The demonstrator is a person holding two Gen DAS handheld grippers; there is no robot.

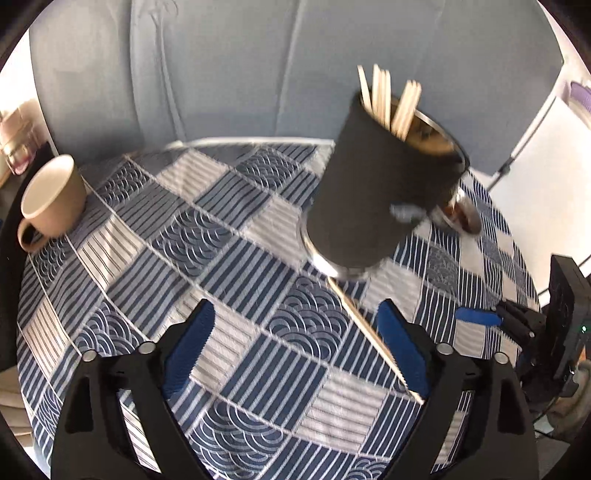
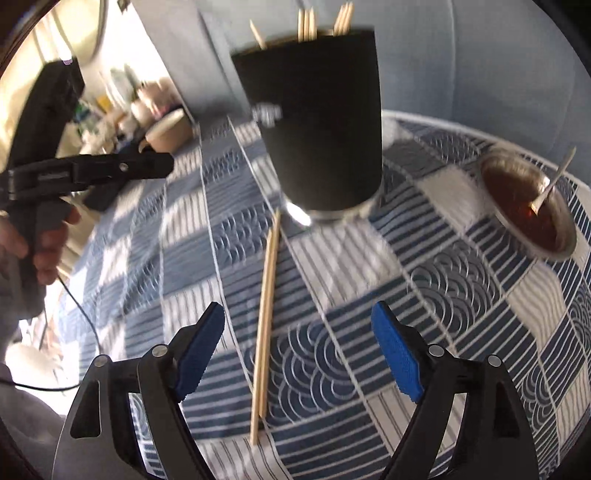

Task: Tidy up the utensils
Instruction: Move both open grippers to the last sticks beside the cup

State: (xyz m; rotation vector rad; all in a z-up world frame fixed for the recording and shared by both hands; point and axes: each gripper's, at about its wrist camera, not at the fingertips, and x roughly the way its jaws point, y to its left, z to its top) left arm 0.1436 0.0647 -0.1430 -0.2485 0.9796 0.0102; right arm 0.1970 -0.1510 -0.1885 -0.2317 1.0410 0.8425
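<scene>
A pair of loose wooden chopsticks (image 2: 266, 317) lay on the blue-and-white patterned tablecloth (image 2: 461, 295), running from the lower centre of the right wrist view up to the foot of the black utensil cup (image 2: 317, 122), which stood upright in the upper centre and already held several more chopsticks (image 2: 306, 22). The right gripper (image 2: 297, 347) hovered over the pair with its jaws spread wide and nothing in them, the sticks sitting nearer its left pad. In the left wrist view the left gripper (image 1: 295, 347) was likewise wide open and empty, a chopstick (image 1: 369, 332) passing just beside its right pad. To do the pickup well, the right gripper probably needed to centre over the middle of the pair, straddle both sticks across their length and close squarely so neither rolled away. A small metal bowl of brown sauce (image 2: 524, 203) with a spoon (image 2: 550, 184) sat at the right edge, worth avoiding, and a beige mug (image 1: 51, 199) stood far left
</scene>
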